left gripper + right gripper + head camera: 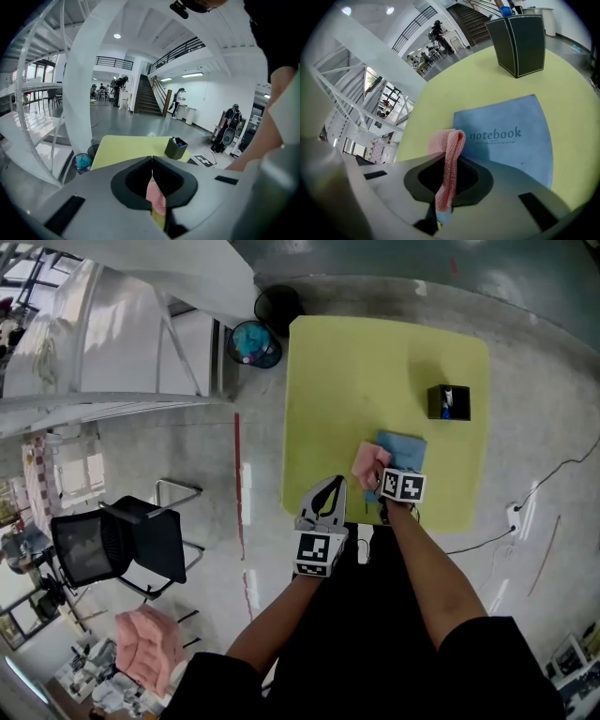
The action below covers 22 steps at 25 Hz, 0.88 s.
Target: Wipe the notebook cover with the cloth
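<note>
On the yellow table (375,371), right tongs (448,174) pinch a pink knit cloth (450,143) by the blue notebook (513,143); left tongs (152,164) closed.

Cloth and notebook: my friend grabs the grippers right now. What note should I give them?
Right gripper: jaws shut on the pink cloth, which hangs at the notebook's near left corner. Whether it touches the cover, I cannot tell.
Left gripper: jaws together, empty, by the table's near edge, left of the cloth.
Notebook: blue, flat on the yellow-green table, cover up, with a black pen holder beyond it.
Done: cloth is in the jaws.
Left: wipe across the cover. How much is already wiped does not show.
</note>
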Tool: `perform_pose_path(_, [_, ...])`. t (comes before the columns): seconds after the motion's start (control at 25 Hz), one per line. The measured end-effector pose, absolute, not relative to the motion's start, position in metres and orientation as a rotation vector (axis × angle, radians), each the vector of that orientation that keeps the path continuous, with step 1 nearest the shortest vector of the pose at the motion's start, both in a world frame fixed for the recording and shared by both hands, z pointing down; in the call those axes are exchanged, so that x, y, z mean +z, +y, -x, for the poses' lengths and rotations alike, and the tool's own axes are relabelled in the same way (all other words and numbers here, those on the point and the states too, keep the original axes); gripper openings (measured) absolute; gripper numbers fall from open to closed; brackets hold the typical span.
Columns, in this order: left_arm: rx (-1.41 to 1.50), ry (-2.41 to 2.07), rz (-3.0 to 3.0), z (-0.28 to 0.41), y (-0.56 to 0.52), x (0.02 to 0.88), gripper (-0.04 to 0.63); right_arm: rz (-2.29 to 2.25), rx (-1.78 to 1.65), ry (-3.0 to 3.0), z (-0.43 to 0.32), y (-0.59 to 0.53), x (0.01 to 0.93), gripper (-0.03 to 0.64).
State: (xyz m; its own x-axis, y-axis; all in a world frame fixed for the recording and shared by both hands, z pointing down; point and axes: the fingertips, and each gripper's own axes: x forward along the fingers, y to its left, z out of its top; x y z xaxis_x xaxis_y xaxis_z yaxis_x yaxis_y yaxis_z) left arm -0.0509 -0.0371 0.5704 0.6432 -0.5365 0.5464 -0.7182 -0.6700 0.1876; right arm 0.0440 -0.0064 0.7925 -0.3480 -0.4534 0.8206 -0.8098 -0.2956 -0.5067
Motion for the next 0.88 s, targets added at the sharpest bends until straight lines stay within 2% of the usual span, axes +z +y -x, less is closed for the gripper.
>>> perform_pose_path(0.36, [0.666, -1.168, -2.373, 0.091, -0.048, 0.581, 0.017, -1.513, 1.662, -1.662, -0.051, -0.002, 0.793, 0.038])
perform_pose_path(0.88, [0.673, -1.006, -2.419, 0.033, -0.028, 0.586, 0.017, -1.533, 1.686, -1.631, -0.072, 0.013, 0.791, 0.038])
